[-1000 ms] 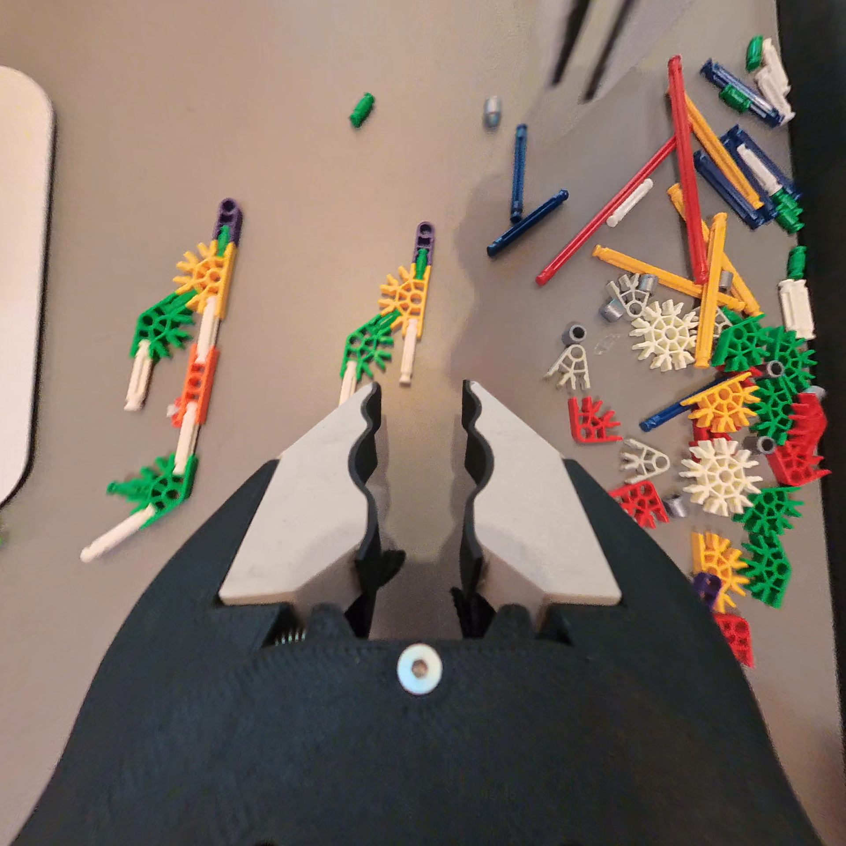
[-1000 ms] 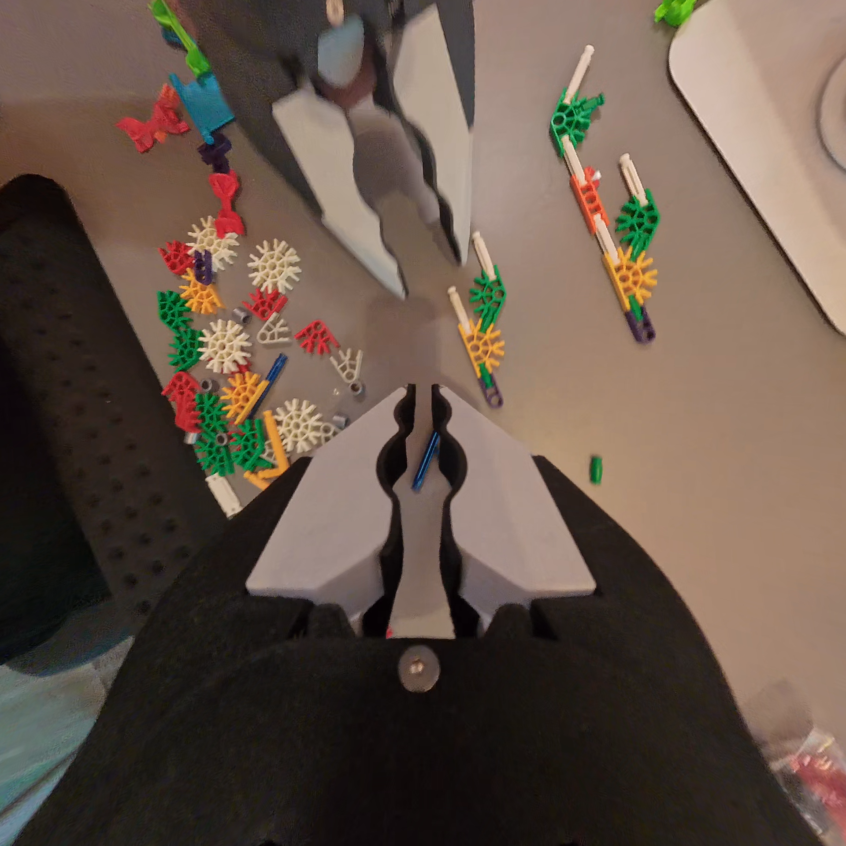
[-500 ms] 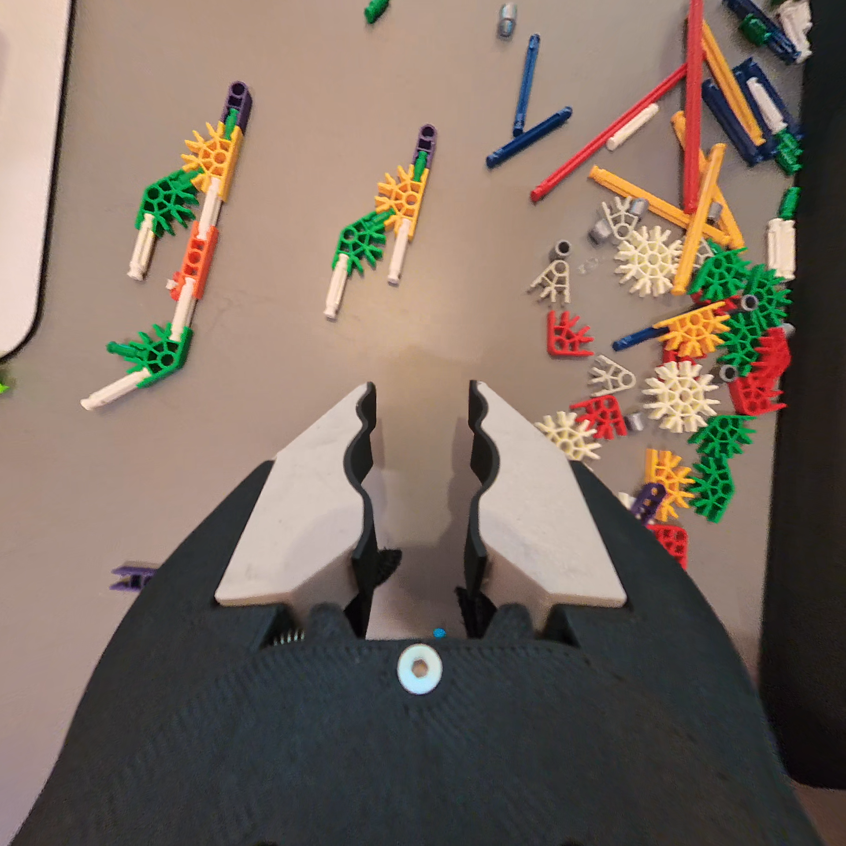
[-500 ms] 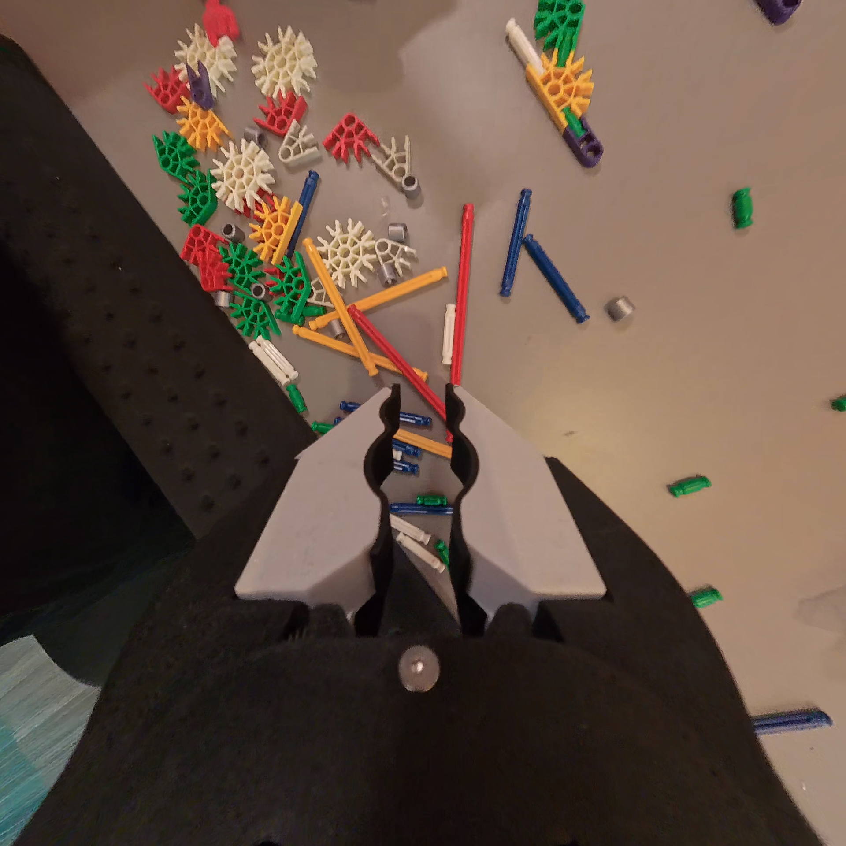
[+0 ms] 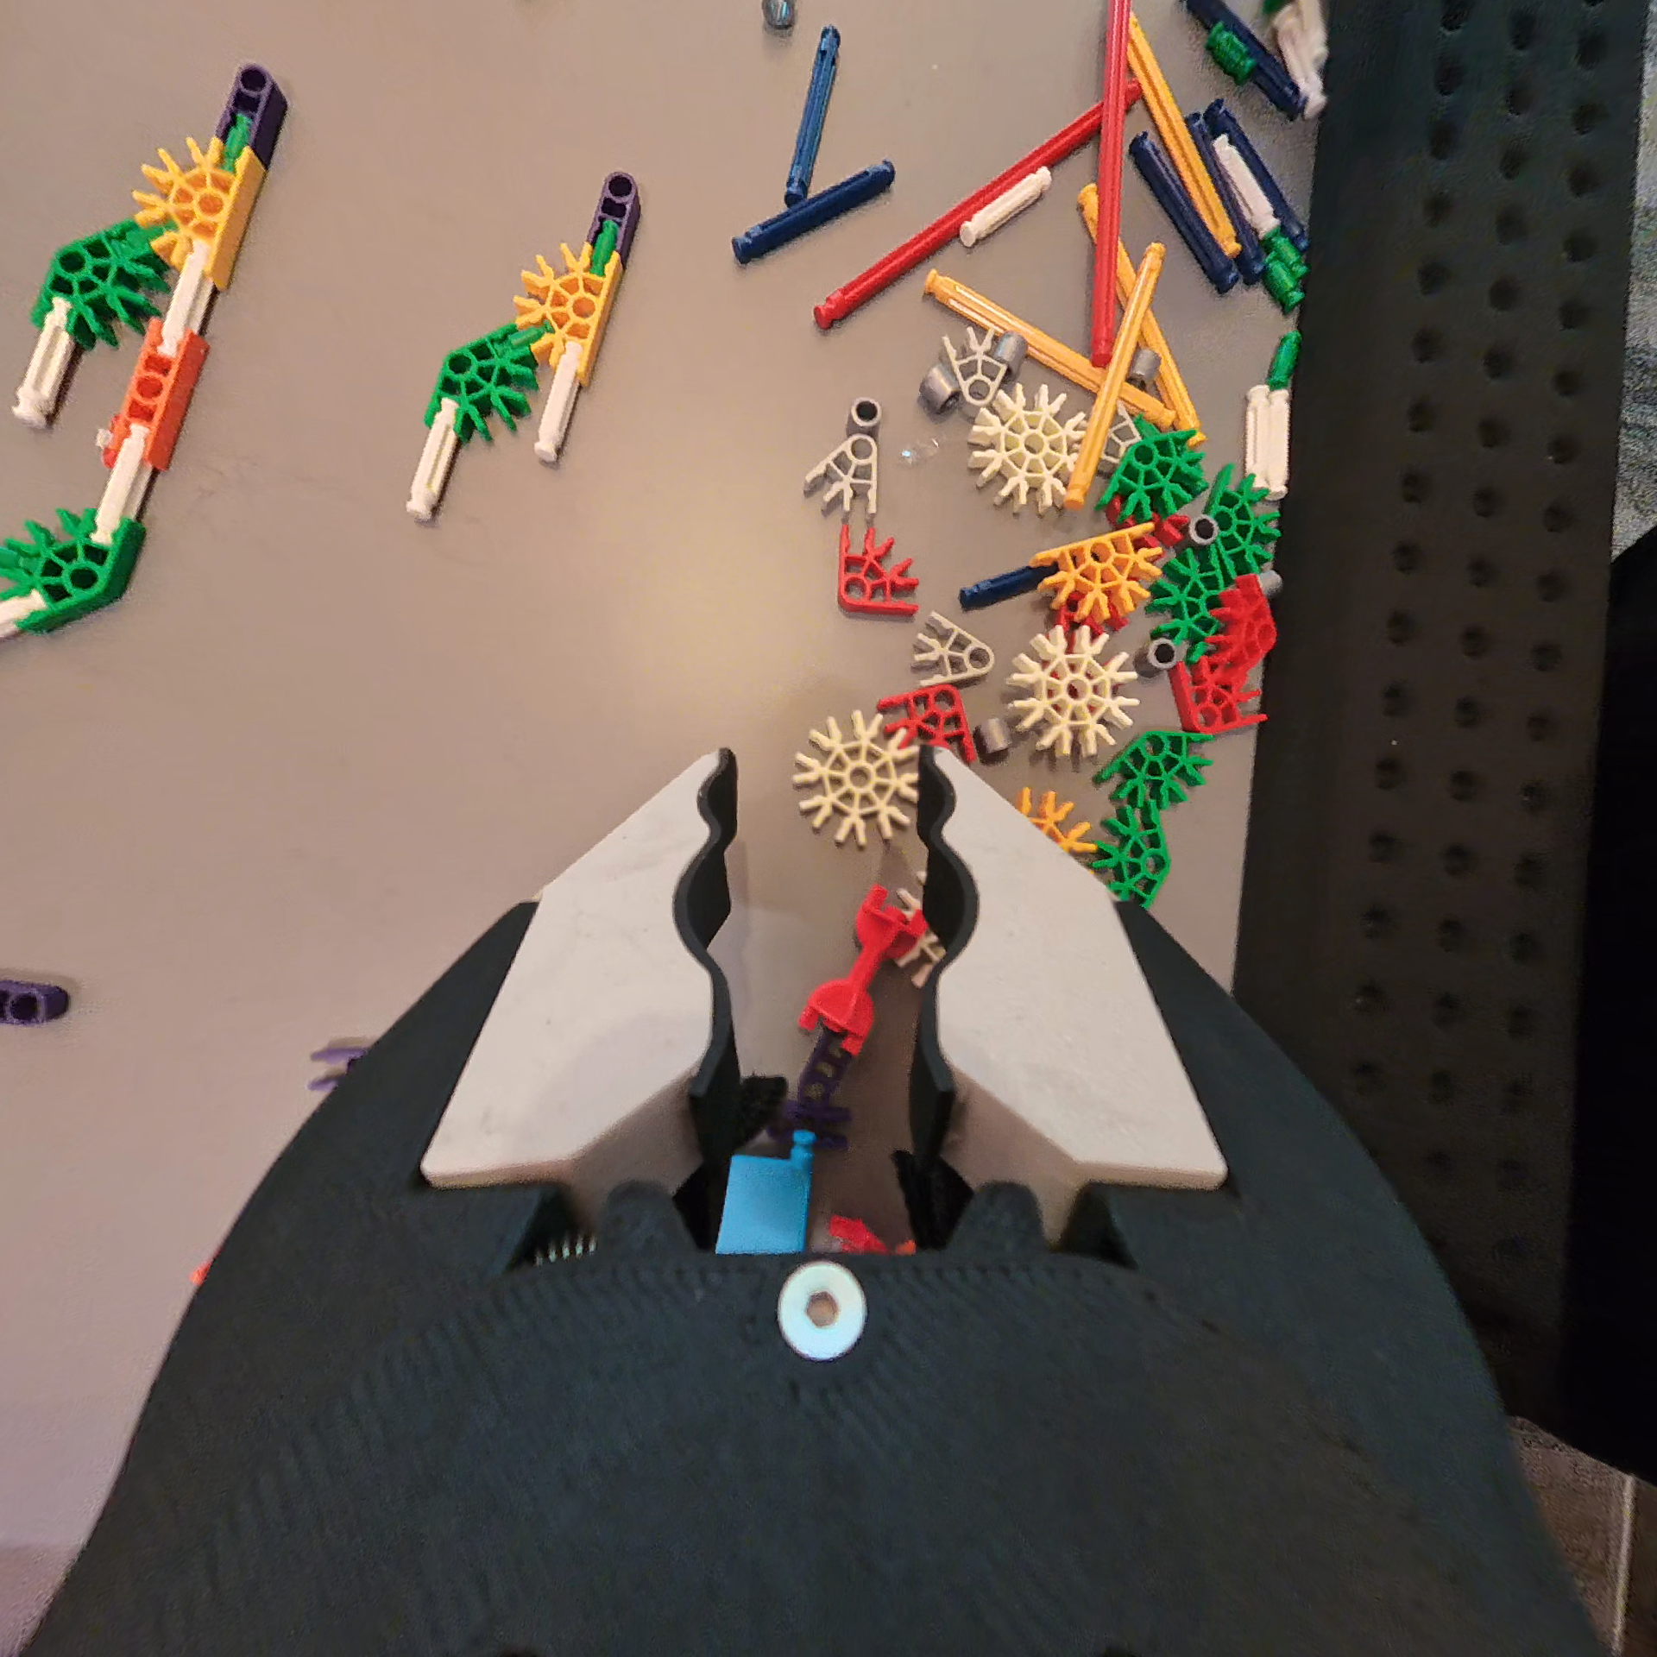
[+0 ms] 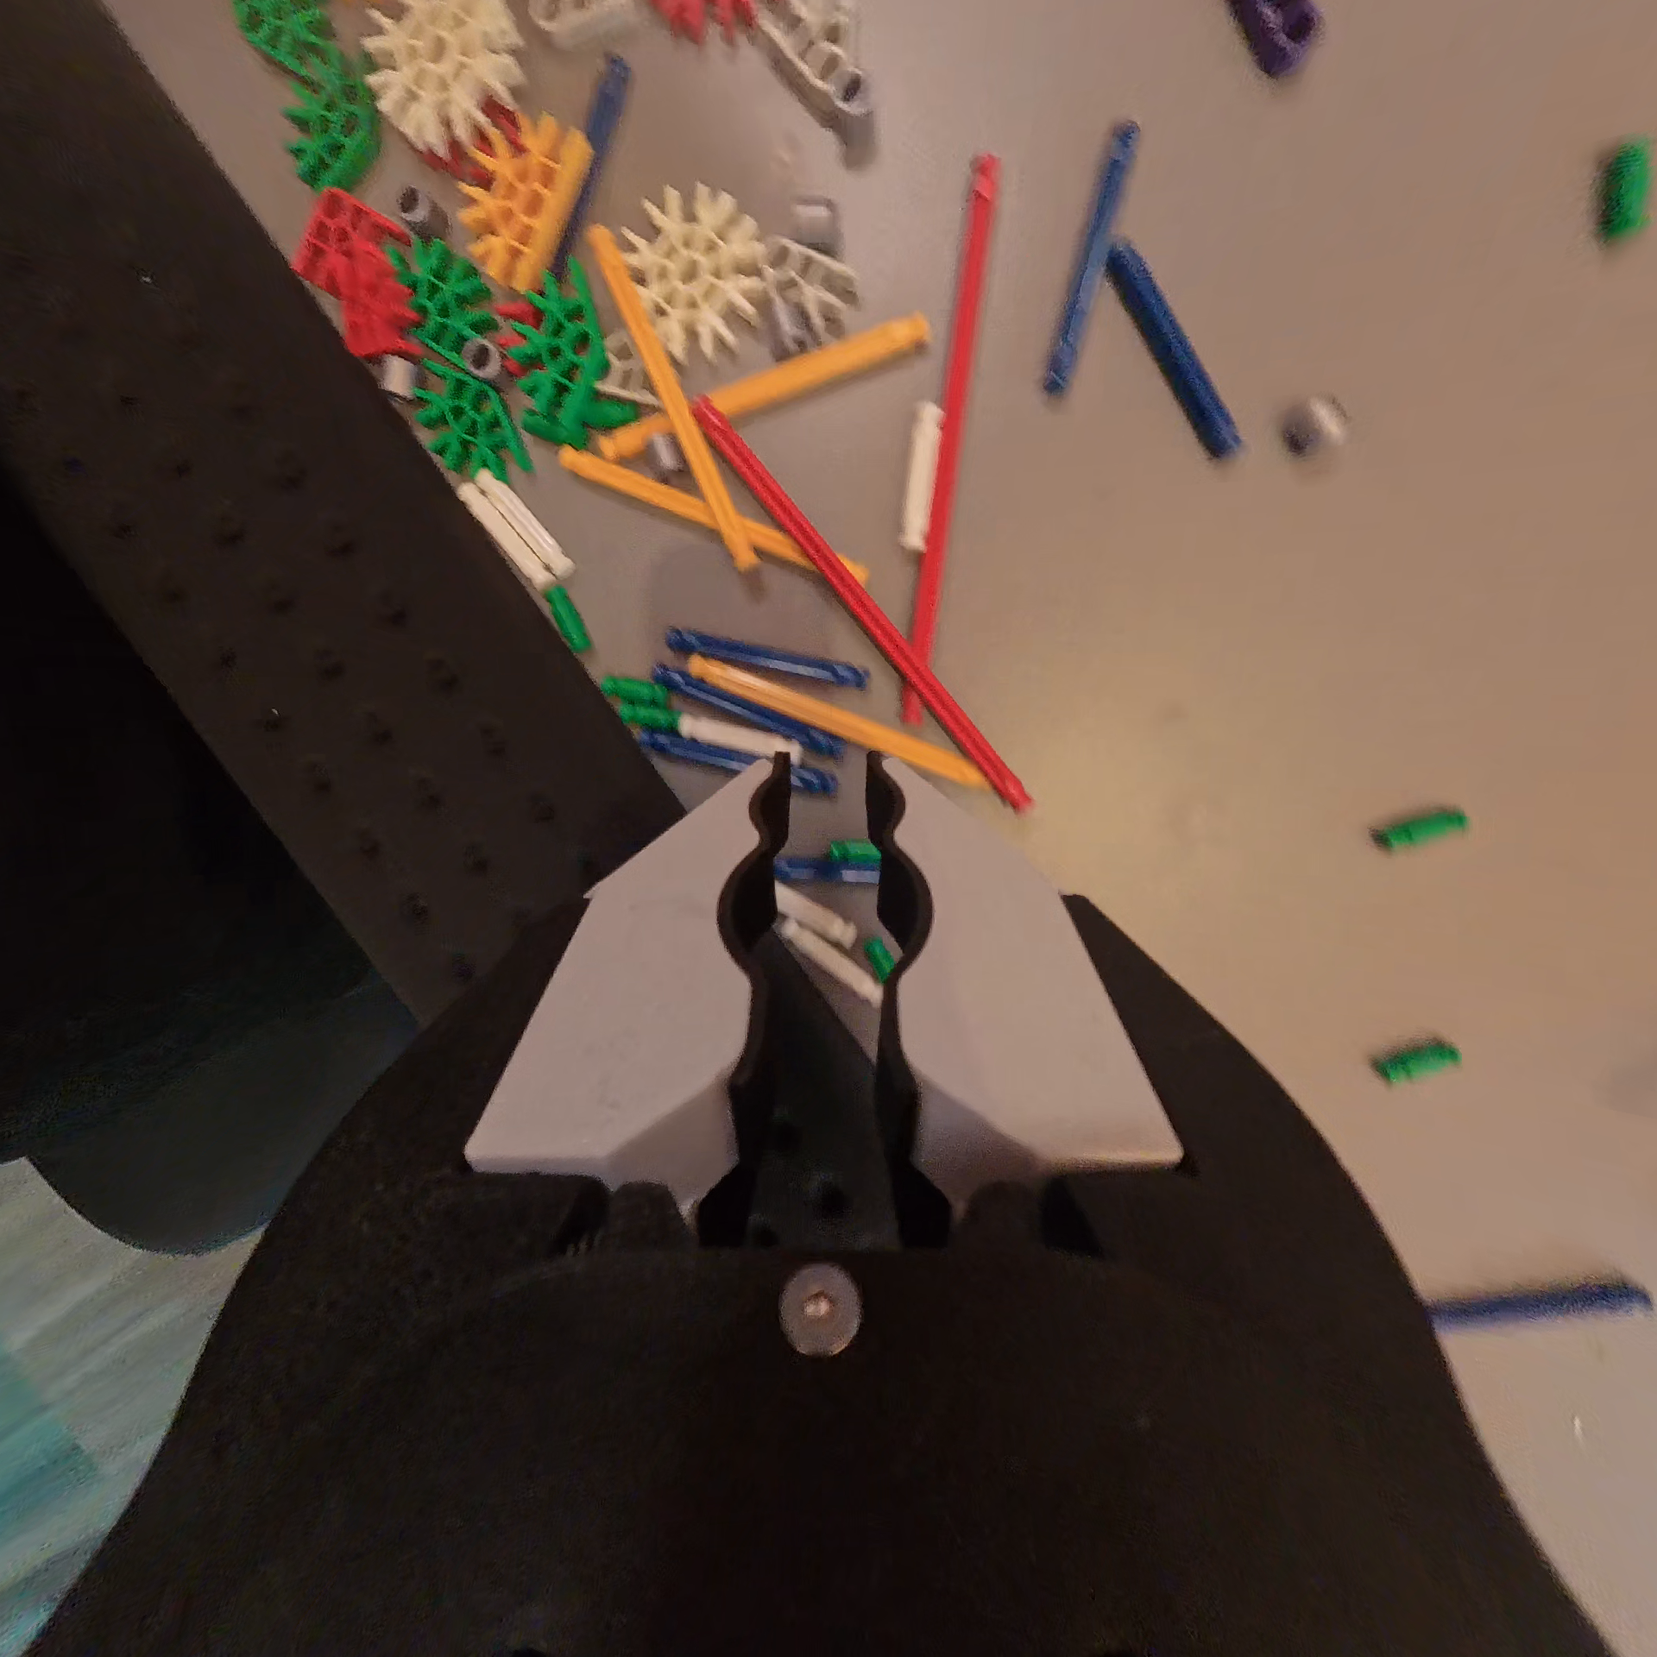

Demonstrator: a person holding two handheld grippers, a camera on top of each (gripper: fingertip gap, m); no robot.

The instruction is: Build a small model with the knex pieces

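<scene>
My left gripper (image 5: 827, 771) is open and empty, low over the grey table. A white snowflake connector (image 5: 856, 780) lies just beyond its fingertips. A red connector (image 5: 856, 973), a purple piece (image 5: 820, 1076) and a light blue piece (image 5: 762, 1201) show on the table between its jaws. My right gripper (image 6: 827, 767) is open with a narrow gap and holds nothing. It hovers over blue rods (image 6: 762, 659), short white rods (image 6: 820, 941) and small green rods (image 6: 856, 850). A small built piece of purple, yellow and green connectors (image 5: 538, 332) lies left of the pile.
A longer built chain with an orange connector (image 5: 152, 394) lies at the far left. Loose connectors and long red and yellow rods (image 5: 1112, 179) are heaped at the right. A black perforated mat (image 5: 1435, 628) borders the pile, and it also shows in the right wrist view (image 6: 224, 538). Across from one pair of fingers to the other is roughly 25 cm.
My left gripper has pulled back and to the right, from the small built piece to the loose pile. My right gripper opened, moved over the rods, and its gap has narrowed a little.
</scene>
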